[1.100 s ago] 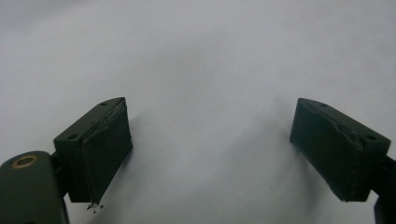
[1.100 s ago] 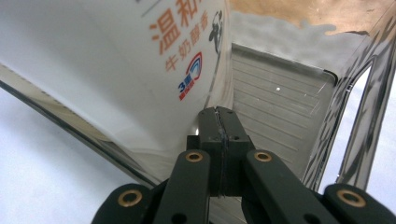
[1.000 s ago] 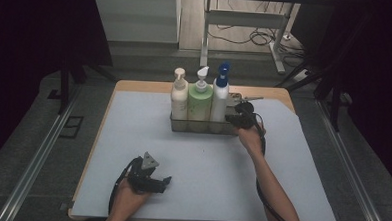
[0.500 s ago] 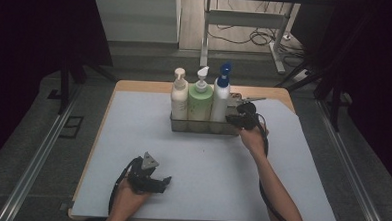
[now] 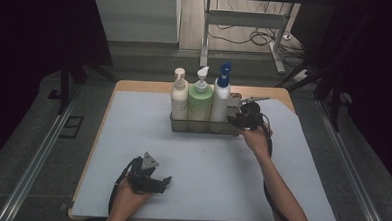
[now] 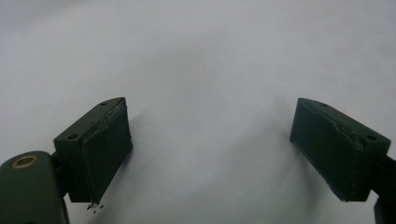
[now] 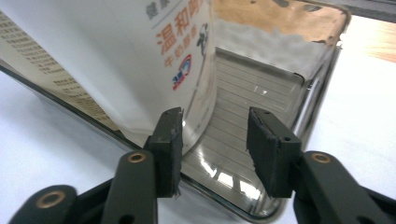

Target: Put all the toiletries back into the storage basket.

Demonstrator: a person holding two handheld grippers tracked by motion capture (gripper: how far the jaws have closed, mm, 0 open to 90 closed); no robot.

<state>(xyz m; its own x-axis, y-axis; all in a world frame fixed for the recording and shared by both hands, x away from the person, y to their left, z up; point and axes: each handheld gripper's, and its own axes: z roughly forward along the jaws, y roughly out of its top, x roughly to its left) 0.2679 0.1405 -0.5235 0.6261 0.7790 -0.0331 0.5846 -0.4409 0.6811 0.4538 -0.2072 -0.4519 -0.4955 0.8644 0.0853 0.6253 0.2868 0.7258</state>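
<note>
The work in hand is being read as handling at the clear tray (image 5: 203, 127), which is standing near the far edge of the table (image 5: 300, 195), toward the middle. Three pump bottles are being carried in it in a row: a cream bottle (image 5: 178, 95), a green bottle (image 5: 200, 100) and a white bottle with a blue pump (image 5: 221, 96), all upright and touching or nearly touching. The tray's right-hand end is being left vacant, as seen in the right gripper view (image 7: 261, 88). The right gripper (image 5: 244, 118) is being held at that right end; its fingers (image 7: 170, 140) are being kept partly open, straddling the tray's rim near the white bottle (image 7: 116, 60), with nothing clamped between them. Whether the rim or the bottle is about to be taken cannot be told. The left gripper (image 5: 153, 181) is being rested near the table's near edge, left of middle, its fingers (image 6: 105, 140) being held wide open over bare table surface, with nothing in them. By judgement, the approach is being completed, while any grasp, lift or shift is being left to be done.
</note>
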